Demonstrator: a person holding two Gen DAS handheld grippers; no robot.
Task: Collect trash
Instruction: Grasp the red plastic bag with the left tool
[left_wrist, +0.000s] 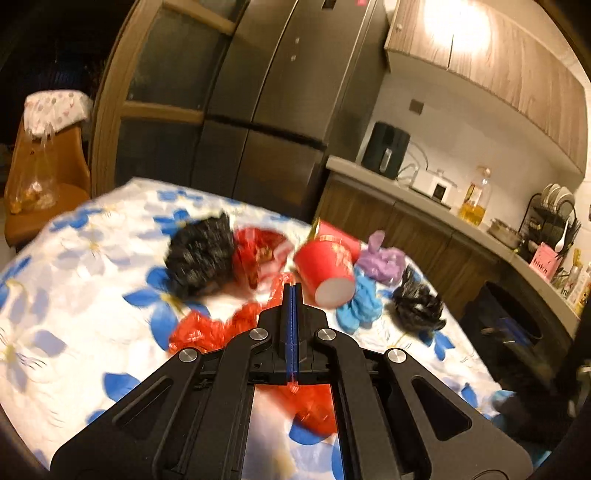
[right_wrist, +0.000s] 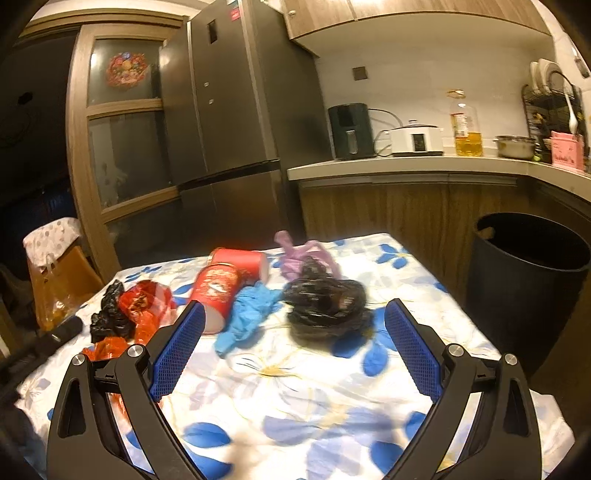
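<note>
Pinching a red plastic bag (left_wrist: 207, 332), the left gripper (left_wrist: 292, 291) is clenched; the right gripper (right_wrist: 293, 347) gapes before a black bag (right_wrist: 325, 306), needing closure, then the bin (right_wrist: 524, 280) right of it.

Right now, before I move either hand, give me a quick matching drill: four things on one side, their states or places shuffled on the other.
1 left tongs
2 right tongs
3 black bin
4 nearer red cup

A lying on its side
B open
C beside the table
D shut on the red bag

Pairs: 1-D, 2-B, 3-C, 4-A
</note>
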